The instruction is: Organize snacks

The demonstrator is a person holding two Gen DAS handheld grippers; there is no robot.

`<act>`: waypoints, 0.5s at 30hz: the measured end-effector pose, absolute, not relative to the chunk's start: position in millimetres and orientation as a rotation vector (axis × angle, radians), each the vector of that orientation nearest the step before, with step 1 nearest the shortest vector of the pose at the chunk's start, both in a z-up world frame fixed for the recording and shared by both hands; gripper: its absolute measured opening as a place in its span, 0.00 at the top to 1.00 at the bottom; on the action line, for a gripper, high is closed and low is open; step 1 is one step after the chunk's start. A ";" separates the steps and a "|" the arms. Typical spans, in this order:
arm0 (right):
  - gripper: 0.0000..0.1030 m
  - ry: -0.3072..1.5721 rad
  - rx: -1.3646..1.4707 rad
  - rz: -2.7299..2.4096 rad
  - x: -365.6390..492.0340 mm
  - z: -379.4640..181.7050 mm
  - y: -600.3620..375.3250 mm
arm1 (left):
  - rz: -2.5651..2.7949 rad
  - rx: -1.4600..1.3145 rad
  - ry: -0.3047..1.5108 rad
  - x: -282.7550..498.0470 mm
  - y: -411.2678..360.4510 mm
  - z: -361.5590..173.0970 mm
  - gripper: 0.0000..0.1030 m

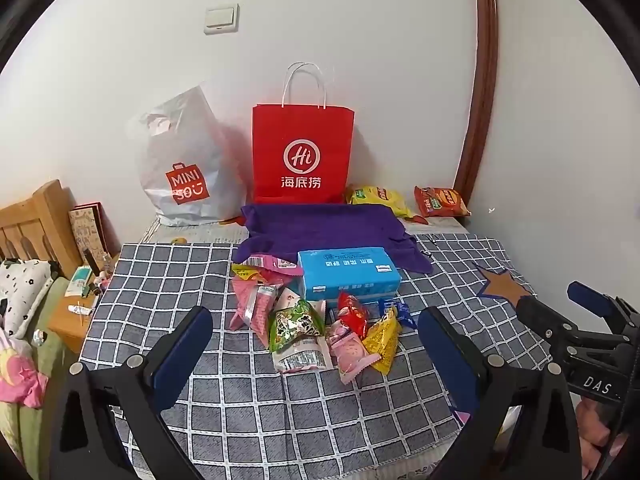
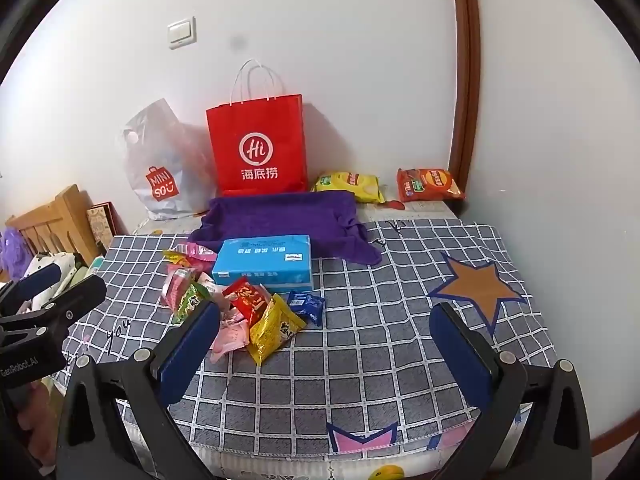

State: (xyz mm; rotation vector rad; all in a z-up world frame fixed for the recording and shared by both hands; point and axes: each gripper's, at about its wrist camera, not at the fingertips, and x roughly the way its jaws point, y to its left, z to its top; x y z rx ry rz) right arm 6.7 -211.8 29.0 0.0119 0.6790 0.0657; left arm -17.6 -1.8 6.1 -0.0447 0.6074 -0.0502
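Left gripper [image 1: 316, 350] jaws spread wide, nothing between the pads, hovering tilted down over the checked tablecloth [image 1: 168, 280]. Right gripper [image 2: 326, 346] same: wide apart, empty, off to the right of the left one.

Snack pile [image 1: 316, 320] sits just ahead of the left gripper, ahead-left of the right one. In it: green packet [image 1: 296, 322], red packet [image 1: 352, 312], yellow packet [image 1: 384, 340], pink wrappers [image 1: 256, 304], small blue packet [image 2: 306, 304]. Blue tissue box [image 1: 348, 276] right behind the pile, touching it. Purple cloth [image 1: 324, 228] further ahead, then red paper bag [image 1: 302, 152] and Miniso plastic bag [image 1: 184, 168] against the wall. Two chip bags, yellow [image 1: 378, 198] and orange [image 1: 440, 200], far ahead-right, well apart from the pile.

Risks, judged:
- Packets overlap, so a pinch may take two at once or drag neighbours.
- Slick foil could slip from the pads.
- Crushing contents if squeezed hard.
- Both grippers aiming at the same pile could collide.
- Red bag upright and light, may tip when loaded.
- Destination unclear.
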 end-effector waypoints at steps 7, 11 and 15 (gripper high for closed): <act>0.00 0.674 0.014 0.068 7.4 29.2 -210.0 | -0.050 -0.050 0.609 -19.2 -0.4 7.4 0.00; 0.00 0.673 0.012 0.069 6.4 29.4 -209.5 | -0.049 -0.051 0.610 -18.3 2.6 8.1 0.00; 0.00 0.676 0.013 0.067 5.9 30.1 -209.5 | -0.048 -0.053 0.611 -17.9 3.9 7.8 0.00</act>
